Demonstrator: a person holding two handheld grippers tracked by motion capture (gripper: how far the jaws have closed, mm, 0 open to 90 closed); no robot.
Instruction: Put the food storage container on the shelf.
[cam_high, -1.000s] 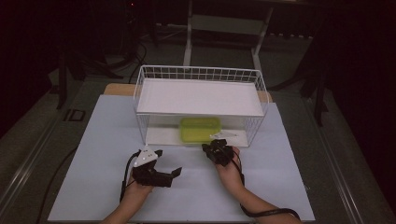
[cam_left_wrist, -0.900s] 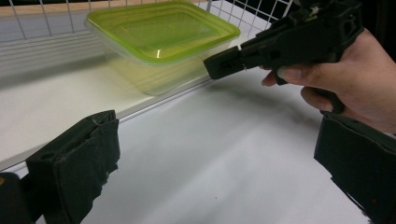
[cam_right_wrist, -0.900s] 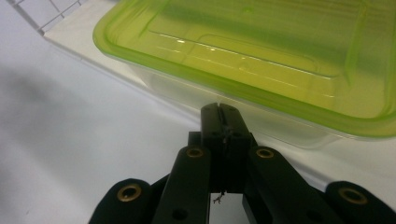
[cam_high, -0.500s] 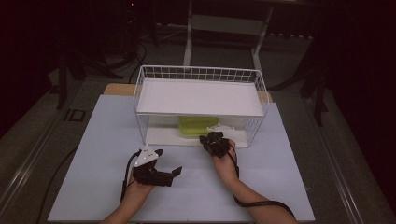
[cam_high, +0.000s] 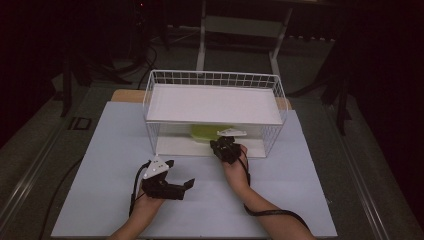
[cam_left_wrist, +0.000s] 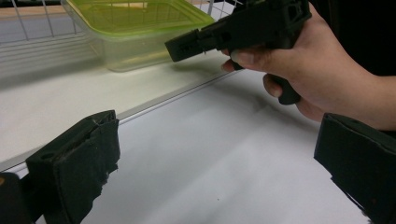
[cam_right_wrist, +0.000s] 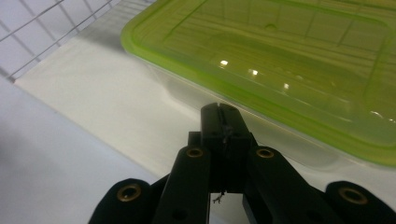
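Right gripper is sitting pinched together just before the green-lidded box under the rack; left gripper is gaping wide over the counter.

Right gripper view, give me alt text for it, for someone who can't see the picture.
The right gripper, its two black jaws pressed together with nothing between them, points at a clear plastic container with a translucent green lid, just short of its side wall. The container sits on a white shelf with white wire mesh behind it.
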